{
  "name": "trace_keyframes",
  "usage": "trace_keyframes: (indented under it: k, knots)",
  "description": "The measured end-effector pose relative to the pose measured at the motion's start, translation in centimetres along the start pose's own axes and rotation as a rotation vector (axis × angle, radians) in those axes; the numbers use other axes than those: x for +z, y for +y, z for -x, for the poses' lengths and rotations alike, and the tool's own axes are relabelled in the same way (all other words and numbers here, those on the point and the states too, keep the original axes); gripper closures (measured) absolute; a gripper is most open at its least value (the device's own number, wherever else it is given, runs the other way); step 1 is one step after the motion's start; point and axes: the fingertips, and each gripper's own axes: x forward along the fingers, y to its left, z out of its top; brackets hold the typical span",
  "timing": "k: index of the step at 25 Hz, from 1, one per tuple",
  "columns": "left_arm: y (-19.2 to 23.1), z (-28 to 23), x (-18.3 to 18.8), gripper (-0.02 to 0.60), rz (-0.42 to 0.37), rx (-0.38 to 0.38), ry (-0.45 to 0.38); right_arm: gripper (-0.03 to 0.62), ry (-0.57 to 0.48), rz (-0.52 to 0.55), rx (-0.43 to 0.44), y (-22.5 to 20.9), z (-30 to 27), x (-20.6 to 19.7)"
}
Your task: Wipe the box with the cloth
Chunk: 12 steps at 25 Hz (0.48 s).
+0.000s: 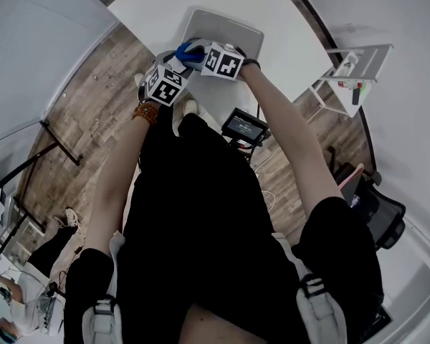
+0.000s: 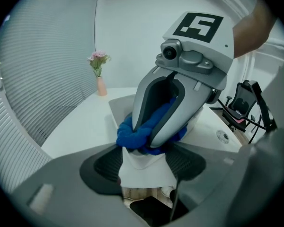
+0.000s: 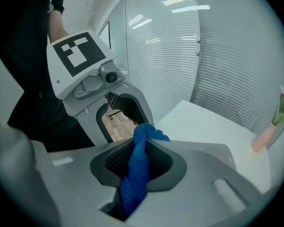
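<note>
cloth clamped in right gripper | box near rim gripped by left gripper | box surface is judged just far-right of cloth

Legible text, brands and numbers: none.

1. White plastic marker cube of the left gripper: black-and-white square code patterns only, no letters or digits.
2. Matching white cube of the right gripper: the same kind of pattern.
3. Small black screen device: lit display, characters too small to read.
</note>
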Motion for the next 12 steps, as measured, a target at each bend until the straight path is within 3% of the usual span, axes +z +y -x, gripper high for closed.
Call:
trace_keyframes:
  k: [3,8,12]
  knots:
    - [-0.1,-0.2,-0.5,0.184,-0.029,0.006,0.030,0.502,-0.008,-0.028,0.025,0.9,-0.1,0.4]
    - [-0.3,-0.3,-1.7,0.183,-0.010,0.017,0.048,0.502,-0.032,-0.058,0.044,1.9,-0.5,0.6]
    - [-0.6,0.6,-2.4,0.184,-0.016,0.006,0.047,0.496,-0.097,-0.206,0.132,2.6,0.2,0.7]
